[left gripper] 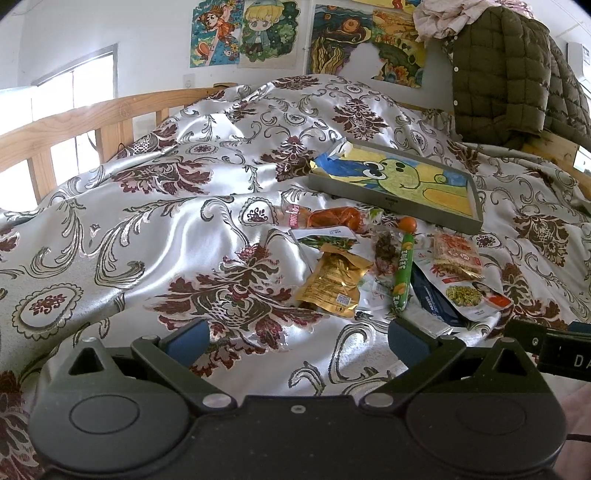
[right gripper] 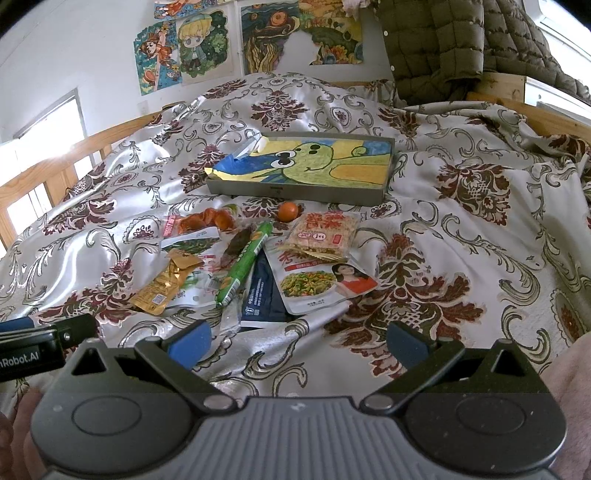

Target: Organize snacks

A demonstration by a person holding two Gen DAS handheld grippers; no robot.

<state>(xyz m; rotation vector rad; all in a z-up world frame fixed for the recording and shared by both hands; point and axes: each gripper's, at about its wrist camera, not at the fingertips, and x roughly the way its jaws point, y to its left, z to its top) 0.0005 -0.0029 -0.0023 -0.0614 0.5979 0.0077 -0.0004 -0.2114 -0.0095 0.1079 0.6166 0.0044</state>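
Observation:
A pile of snacks lies on the patterned bedspread: a gold foil packet (left gripper: 334,284) (right gripper: 166,282), a long green stick snack (left gripper: 402,269) (right gripper: 245,258), a small orange fruit (left gripper: 408,223) (right gripper: 287,211), a cracker pack (left gripper: 458,256) (right gripper: 325,232), a white pouch with a food picture (left gripper: 469,293) (right gripper: 314,277), a dark blue pouch (right gripper: 264,295) and an orange packet (left gripper: 332,218) (right gripper: 205,219). Behind them sits a grey tray (left gripper: 391,202) (right gripper: 295,192) lined with a frog drawing. My left gripper (left gripper: 299,336) and my right gripper (right gripper: 299,338) both hover open and hold nothing, short of the pile.
A wooden bed rail (left gripper: 74,129) runs along the left. A green quilted jacket (left gripper: 506,74) (right gripper: 443,48) hangs at the back right. Drawings (left gripper: 243,33) are stuck on the wall. A hand (right gripper: 570,398) shows at the right edge.

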